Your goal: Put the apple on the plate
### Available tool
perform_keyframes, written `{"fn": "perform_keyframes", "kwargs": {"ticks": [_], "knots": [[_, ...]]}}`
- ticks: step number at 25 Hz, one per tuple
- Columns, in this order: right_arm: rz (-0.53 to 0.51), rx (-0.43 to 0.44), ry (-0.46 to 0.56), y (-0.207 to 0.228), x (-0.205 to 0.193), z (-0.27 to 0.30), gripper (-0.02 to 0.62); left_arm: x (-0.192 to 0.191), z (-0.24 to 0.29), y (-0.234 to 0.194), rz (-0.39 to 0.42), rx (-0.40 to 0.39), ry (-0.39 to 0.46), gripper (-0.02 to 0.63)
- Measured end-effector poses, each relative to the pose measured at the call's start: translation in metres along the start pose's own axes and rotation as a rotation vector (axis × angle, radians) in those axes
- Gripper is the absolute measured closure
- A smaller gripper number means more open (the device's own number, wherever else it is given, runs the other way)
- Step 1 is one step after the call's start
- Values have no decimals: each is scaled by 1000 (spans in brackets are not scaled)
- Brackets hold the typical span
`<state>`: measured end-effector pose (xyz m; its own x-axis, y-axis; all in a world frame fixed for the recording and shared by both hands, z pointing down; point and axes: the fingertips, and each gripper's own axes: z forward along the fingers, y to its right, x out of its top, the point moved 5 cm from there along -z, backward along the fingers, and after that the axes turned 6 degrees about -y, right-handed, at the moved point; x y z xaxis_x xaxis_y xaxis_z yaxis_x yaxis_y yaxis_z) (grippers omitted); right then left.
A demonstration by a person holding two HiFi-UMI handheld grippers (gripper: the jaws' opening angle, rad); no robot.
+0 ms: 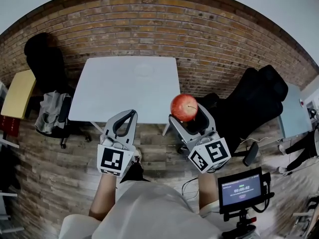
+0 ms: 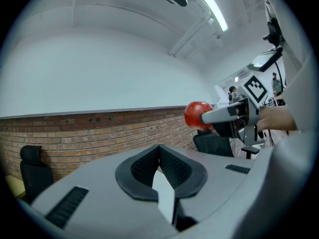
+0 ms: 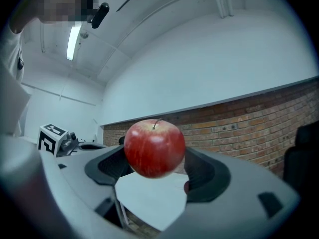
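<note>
Apple (image 1: 184,107) is clamped in the jaws of the right gripper (image 1: 186,114), aloft near the front edge of the white table (image 1: 114,91); jaws of the left gripper (image 1: 126,114) are together, empty.

Glossy apple (image 3: 154,148), rough brick wall (image 1: 149,29)

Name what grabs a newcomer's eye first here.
The shiny red round apple, clamped in the right tongs and held in the air short of the white square table. Next, the left tongs, shut on nothing, beside it, and the red-brick wall behind the table.
</note>
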<state>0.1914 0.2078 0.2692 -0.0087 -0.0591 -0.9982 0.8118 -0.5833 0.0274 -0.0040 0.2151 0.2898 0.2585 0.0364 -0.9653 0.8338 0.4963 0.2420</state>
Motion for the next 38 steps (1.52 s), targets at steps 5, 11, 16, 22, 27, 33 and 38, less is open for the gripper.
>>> {"fn": "perform_keyframes", "kwargs": {"ticks": [5, 11, 16, 22, 27, 33, 38], "knots": [[-3, 0, -6, 17, -1, 33, 227, -6, 33, -22, -7, -7, -3, 600], [1, -18, -23, 35, 0, 70, 227, -12, 67, -48, -15, -32, -13, 600], [6, -33, -36, 51, 0, 100, 227, -14, 95, -72, -15, -44, -14, 600], [13, -39, -39, 65, -1, 138, 227, -21, 125, -100, -22, -55, -23, 600], [22, -44, -44, 72, 0, 167, 227, -24, 144, -124, -27, -59, -26, 600], [28, -48, -59, 81, -2, 198, 227, -33, 162, -146, -36, -65, -41, 600], [33, -50, -76, 88, -8, 227, 227, -48, 181, -167, -53, -72, -60, 600]]}}
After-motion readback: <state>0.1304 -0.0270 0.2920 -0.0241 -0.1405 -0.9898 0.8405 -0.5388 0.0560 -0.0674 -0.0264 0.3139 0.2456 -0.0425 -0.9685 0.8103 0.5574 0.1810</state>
